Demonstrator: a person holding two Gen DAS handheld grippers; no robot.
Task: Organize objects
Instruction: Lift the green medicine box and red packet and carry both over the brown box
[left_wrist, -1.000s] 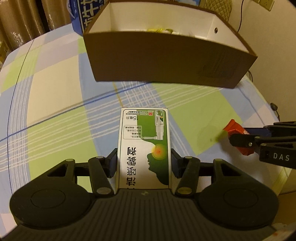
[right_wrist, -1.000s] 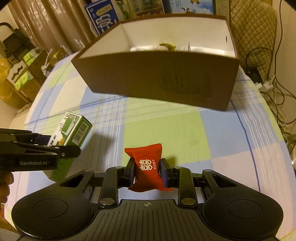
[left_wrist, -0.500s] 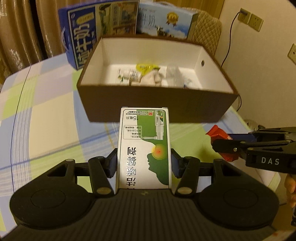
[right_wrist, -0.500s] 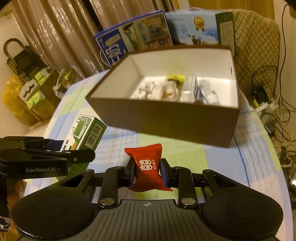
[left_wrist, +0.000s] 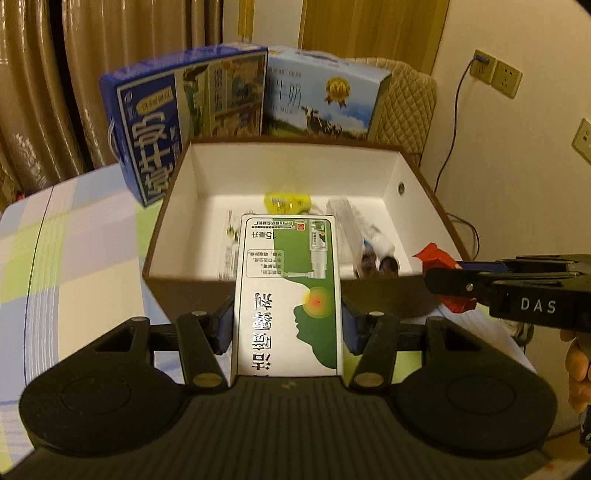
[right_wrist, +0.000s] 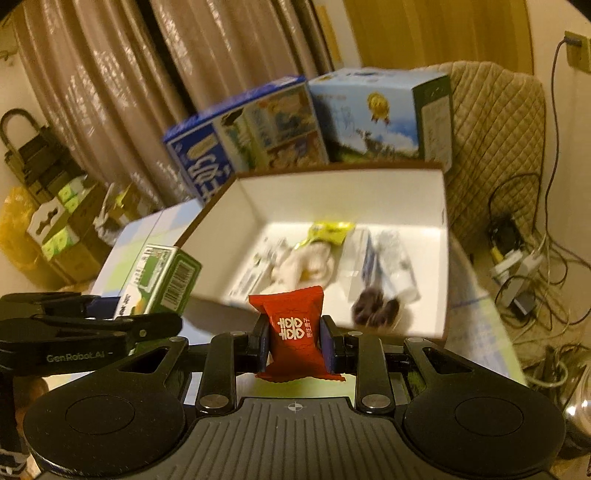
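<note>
Left wrist view: my left tool (left_wrist: 288, 325) clamped the medicine carton (left_wrist: 288, 295), long axis pointing ahead into the brown storage box (left_wrist: 428, 184) just below-forward. My right tool (right_wrist: 295, 341), pinching the red candy packet (right_wrist: 293, 328), sat equally near.

The left tool (left_wrist: 288, 325) was black plastic with a ribbed middle, two round bumps, blue pads (left_wrist: 223, 326) and small silver screws. The right tool (right_wrist: 295, 339) looked the same. White letters on their sides read "DAS" and "GenRobot.AI".
</note>
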